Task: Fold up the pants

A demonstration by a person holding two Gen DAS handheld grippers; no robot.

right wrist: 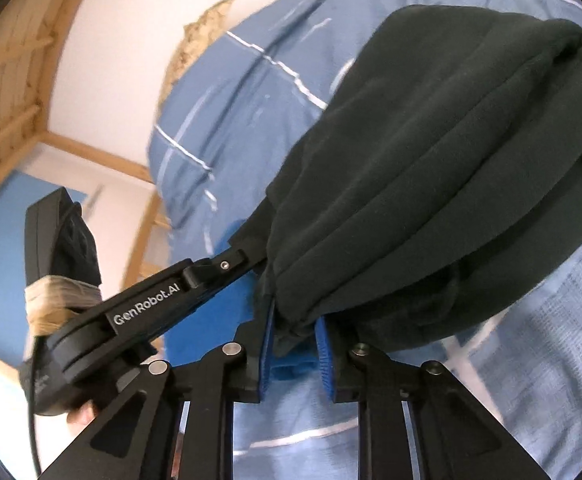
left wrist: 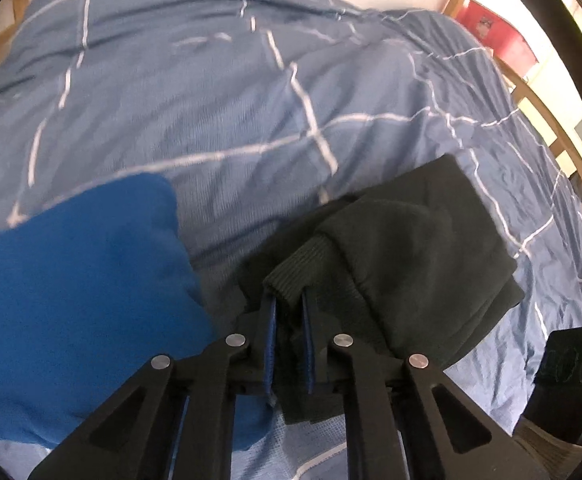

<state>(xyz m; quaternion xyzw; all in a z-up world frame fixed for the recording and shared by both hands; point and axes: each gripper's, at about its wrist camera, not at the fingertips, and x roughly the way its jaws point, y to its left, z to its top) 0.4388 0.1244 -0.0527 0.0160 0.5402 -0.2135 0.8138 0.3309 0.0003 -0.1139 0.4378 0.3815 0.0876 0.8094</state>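
Observation:
The dark green pants (left wrist: 403, 256) are folded into a thick bundle and held above the bed. My left gripper (left wrist: 289, 300) is shut on the ribbed cuff end of the bundle. My right gripper (right wrist: 295, 332) is shut on the layered edge of the same pants (right wrist: 431, 168), which hang in stacked folds in front of it. The left gripper's body (right wrist: 147, 312) shows in the right wrist view at the left, its fingers reaching into the pants.
A blue duvet with white lines (left wrist: 211, 100) covers the bed under both grippers. A folded bright blue garment (left wrist: 71, 300) lies on it at the left. A wooden bed frame (left wrist: 571, 152) runs along the right. A white wall (right wrist: 131, 60) stands behind.

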